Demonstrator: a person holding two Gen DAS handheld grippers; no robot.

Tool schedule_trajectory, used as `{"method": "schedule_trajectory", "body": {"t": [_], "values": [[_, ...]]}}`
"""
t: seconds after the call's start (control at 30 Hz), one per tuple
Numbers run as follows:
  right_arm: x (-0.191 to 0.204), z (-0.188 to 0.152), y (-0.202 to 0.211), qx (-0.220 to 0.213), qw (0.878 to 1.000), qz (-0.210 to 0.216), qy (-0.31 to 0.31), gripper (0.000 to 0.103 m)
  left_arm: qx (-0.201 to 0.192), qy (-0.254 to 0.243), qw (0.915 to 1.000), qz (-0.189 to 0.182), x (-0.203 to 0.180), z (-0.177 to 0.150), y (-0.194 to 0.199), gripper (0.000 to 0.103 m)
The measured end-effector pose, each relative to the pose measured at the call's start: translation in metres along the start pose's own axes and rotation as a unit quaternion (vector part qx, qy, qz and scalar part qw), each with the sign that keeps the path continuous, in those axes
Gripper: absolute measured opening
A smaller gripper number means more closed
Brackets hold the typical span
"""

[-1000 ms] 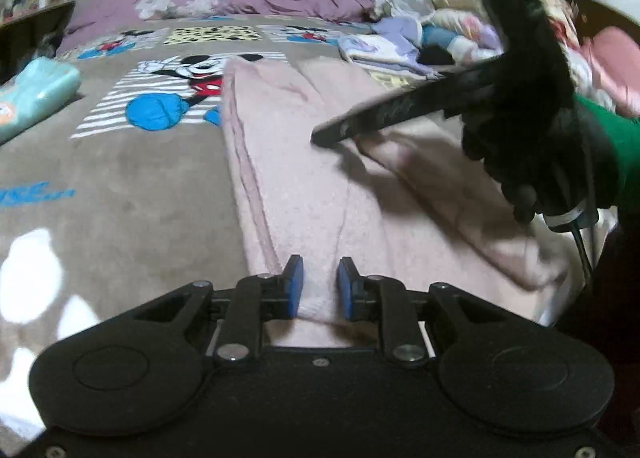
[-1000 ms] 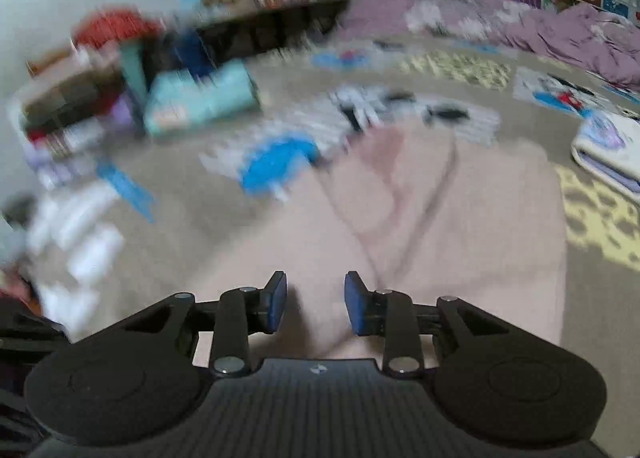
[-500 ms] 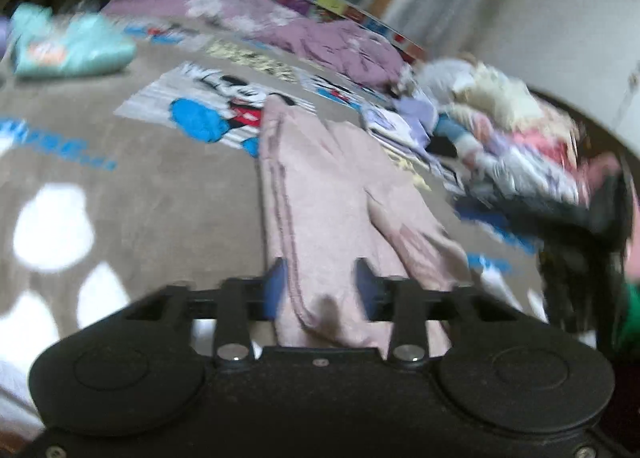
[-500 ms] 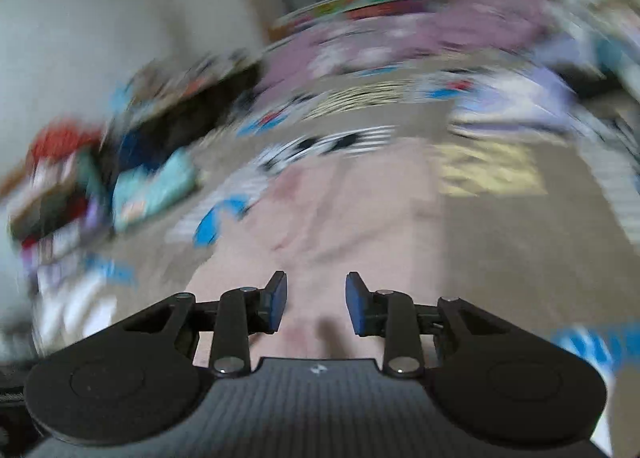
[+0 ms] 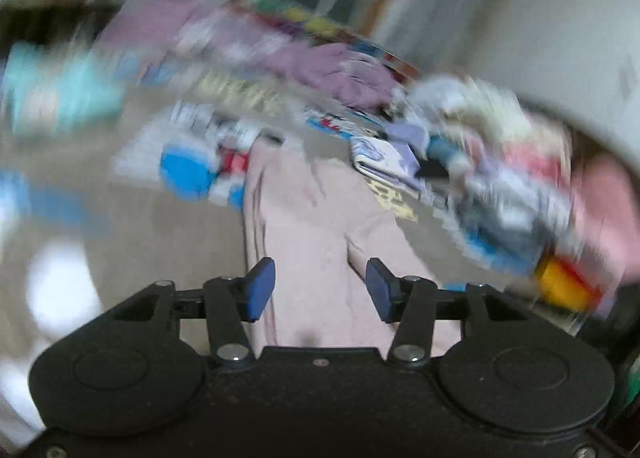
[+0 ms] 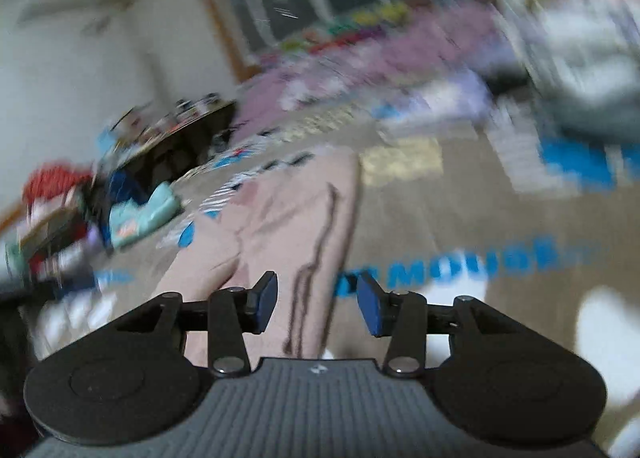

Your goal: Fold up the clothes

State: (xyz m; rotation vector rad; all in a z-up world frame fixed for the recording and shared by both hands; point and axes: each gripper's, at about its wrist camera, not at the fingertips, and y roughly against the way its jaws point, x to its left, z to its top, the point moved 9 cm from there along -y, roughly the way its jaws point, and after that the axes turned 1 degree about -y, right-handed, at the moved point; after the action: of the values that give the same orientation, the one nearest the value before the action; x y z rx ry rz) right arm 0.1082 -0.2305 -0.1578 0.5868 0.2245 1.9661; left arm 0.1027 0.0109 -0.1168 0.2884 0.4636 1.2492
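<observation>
A pale pink garment lies folded lengthwise on the brown cartoon-print blanket. My left gripper hovers above its near end with the jaws opening and nothing pinched between the blue pads. In the right wrist view the same pink garment stretches away with a dark stripe along its right edge. My right gripper hangs over that near right edge, its jaws opening too, and no cloth sits between its pads. Both views are blurred by motion.
A heap of mixed clothes lies at the right of the bed, with a small folded pile before it. A teal bundle and a cluttered dark shelf stand at the left. A purple quilt lies at the back.
The left gripper let go of the pink garment's near end, spread its jaws and rose. The right gripper swept from the garment's left side round to its near right edge, widening.
</observation>
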Motion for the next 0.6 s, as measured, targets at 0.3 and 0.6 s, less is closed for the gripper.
{"method": "schedule_trajectory", "body": {"t": [0.3, 0.6], "values": [[0.054, -0.043, 0.015, 0.043, 0.941, -0.038, 0.333, 0.048, 0.061, -0.477, 0.8736, 0.077, -0.040, -0.065, 0.007, 0.056], [0.050, -0.092, -0.002, 0.126, 0.871, -0.078, 0.468, 0.048, 0.096, -0.634, 0.7636, 0.075, -0.004, -0.112, -0.014, 0.056]]}}
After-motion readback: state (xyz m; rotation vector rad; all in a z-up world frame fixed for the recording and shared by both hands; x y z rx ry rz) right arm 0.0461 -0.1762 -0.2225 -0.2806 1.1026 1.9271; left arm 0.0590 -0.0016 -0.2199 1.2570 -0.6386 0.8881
